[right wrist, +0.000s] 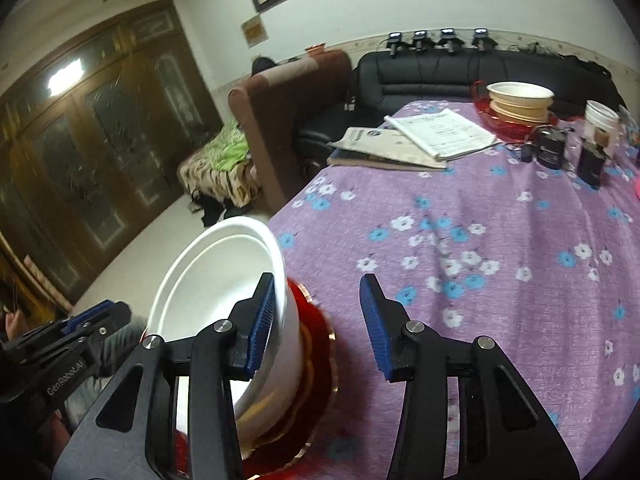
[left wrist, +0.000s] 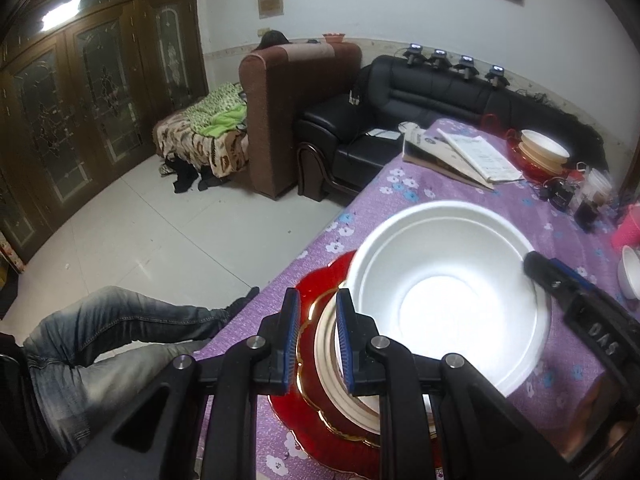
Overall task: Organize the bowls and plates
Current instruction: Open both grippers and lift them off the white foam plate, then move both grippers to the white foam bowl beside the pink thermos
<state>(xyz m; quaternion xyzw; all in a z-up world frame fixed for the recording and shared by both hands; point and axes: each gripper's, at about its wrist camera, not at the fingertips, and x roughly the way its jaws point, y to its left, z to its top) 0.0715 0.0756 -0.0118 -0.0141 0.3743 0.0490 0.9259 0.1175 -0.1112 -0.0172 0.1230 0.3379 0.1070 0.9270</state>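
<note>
Behind white bowl point(right wrist: 224, 300): papers point(right wrist: 416, 140), bowl stack point(right wrist: 520, 102).

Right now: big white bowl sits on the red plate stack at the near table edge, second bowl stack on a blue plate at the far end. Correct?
Not quite. The far plate is red, not blue, as the right wrist view shows. The rest holds: the white bowl sits on the red plate stack at the near edge of the table.

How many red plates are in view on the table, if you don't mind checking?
2. One red plate lies at the near table edge under the stacked bowls, below the left gripper. The other red plate sits at the far end beneath its own bowls. More may be hidden.
</note>
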